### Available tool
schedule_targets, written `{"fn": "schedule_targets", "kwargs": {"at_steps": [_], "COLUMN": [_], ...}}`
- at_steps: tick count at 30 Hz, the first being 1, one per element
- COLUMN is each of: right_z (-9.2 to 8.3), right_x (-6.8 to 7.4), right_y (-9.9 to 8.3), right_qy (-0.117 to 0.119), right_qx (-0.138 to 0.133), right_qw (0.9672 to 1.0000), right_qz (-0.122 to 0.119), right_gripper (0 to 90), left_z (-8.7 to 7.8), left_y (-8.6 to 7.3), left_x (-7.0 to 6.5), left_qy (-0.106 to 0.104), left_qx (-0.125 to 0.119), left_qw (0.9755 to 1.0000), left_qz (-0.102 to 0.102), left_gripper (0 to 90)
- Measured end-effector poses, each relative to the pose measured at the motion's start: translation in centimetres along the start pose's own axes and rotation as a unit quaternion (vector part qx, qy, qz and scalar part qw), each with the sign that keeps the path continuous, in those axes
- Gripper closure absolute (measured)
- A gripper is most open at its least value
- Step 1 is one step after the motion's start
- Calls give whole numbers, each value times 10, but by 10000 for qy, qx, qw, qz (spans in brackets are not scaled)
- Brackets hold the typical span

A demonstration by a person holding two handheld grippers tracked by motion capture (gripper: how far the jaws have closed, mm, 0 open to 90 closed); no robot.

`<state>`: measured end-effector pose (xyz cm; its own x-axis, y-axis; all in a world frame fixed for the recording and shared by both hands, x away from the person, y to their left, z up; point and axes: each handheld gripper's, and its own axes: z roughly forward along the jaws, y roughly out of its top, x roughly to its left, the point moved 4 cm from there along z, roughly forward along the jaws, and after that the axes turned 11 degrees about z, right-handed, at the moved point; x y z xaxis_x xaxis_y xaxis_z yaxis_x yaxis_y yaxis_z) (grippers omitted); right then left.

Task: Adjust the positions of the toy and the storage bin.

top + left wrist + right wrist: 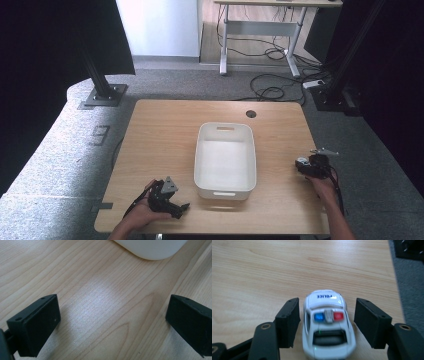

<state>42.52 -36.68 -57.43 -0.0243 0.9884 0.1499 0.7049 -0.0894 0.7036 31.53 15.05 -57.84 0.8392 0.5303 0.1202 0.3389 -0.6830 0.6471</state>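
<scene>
Right claw [325,322], jaws spread with a sliver of gap each side, straddles the toy police car [327,325] at the desk's [160,135] 3 o'clock edge, the car's long axis running between them toward 12 o'clock in that claw's view, while the left claw [167,197] rests wide open and empty at 7 o'clock.

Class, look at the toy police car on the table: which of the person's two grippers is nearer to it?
Right. The right gripper has its open jaws on either side of the police car. The left gripper sits across the white bin, near the table's front left.
</scene>
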Motion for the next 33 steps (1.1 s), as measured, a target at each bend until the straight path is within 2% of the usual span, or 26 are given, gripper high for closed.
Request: {"fn": "schedule_targets", "kwargs": {"at_steps": [2, 8, 11, 12, 15, 21, 27, 33], "right_z": [3, 0, -3, -5, -7, -6, -7, -11], "right_x": [1, 0, -2, -3, -3, -3, -2, -2], "right_y": [1, 1, 1, 2, 2, -2, -4, -1], "right_qy": [-33, -103, 40, 24, 65, -49, -126, -120], "right_qx": [-62, 24, 18, -16, -2, 161, 190, 175], "right_qw": [10000, 9999, 10000, 10000, 9999, 9998, 9997, 9997], "right_qz": [-65, -105, 55, 91, 126, 81, 35, 146], "right_gripper": [496, 496, 424, 420, 429, 453, 489, 499], "left_z": [0, 0, 0, 0, 0, 0, 0, 0], "left_y": [0, 0, 0, 0, 0, 0, 0, 0], "left_x": [0, 0, 0, 0, 0, 0, 0, 0], "left_qy": [2, 16, 16, 15, 11, 16, 16, 17], "left_qx": [-6, -3, -2, -1, -2, 3, 1, 6], "left_qw": [10000, 10000, 10000, 10000, 10000, 10000, 10000, 10000], "left_qz": [-3, -15, -17, -16, -10, -12, -15, -12], "left_gripper": [0, 0, 0, 0, 0, 0, 0, 0]}}
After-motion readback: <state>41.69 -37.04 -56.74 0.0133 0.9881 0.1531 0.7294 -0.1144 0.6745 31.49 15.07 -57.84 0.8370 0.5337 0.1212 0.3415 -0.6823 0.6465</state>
